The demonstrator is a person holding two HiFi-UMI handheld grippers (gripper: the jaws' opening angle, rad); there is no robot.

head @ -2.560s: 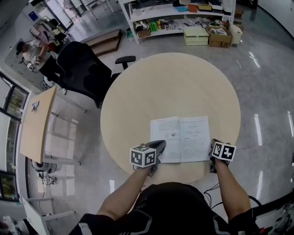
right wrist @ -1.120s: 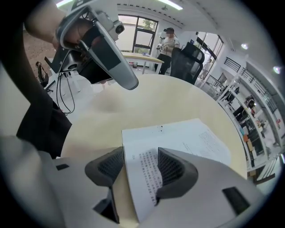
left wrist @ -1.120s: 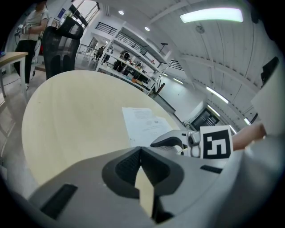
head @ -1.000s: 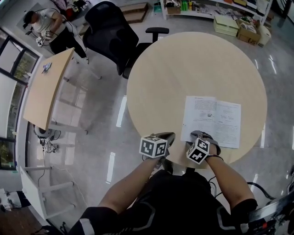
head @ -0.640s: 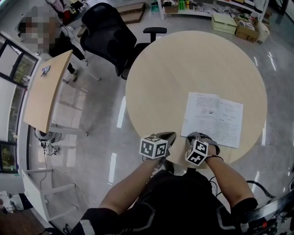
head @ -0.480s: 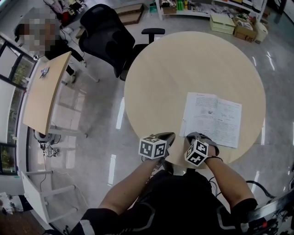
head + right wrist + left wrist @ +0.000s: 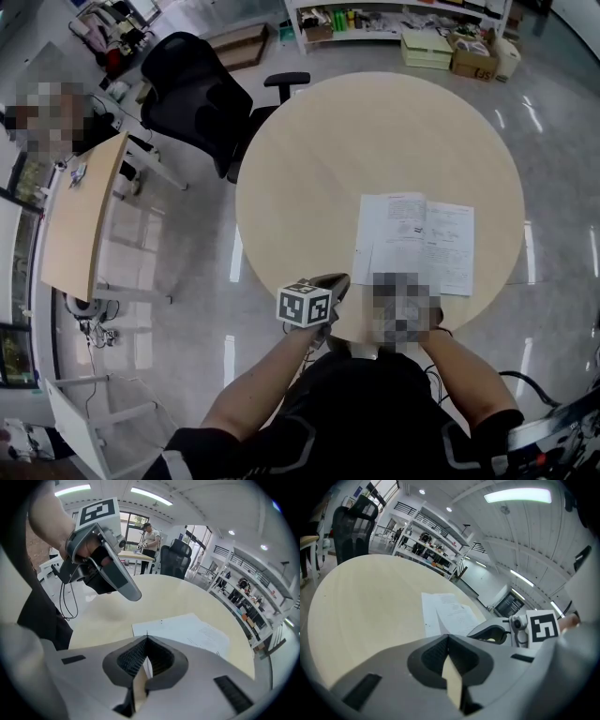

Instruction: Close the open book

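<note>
Right gripper [image 7: 146, 638] has its jaws pressed together on the near edge of one page [image 7: 398, 262], and a thin white strip of paper shows between the pads. Left gripper [image 7: 448, 635] sits just beside it on its left. Its jaws are closed tip to tip with nothing between them, and only table shows through the gap lower down.

Ahead of both grippers spreads the round, pale wooden table [image 7: 375, 141]. Both grippers hang at its near rim, the left one over the edge itself.

Well off to the left gripper's left, apart from the table, stands a long wooden desk [image 7: 80, 220]. Past the table's far rim, well ahead of both grippers, runs white shelving [image 7: 394, 19] with cardboard boxes [image 7: 473, 58] on the floor in front of it. A black office chair [image 7: 187, 89] stands ahead and to the left of the left gripper, near the table's far left rim.

The book [image 7: 445, 244] lies open and flat on the table directly ahead of the right gripper, on the near right part of the top, its printed pages facing up. The pinched page belongs to the book's left half, the half nearer the left gripper. It is raised off that half at its near edge, while the right half lies flat.
</note>
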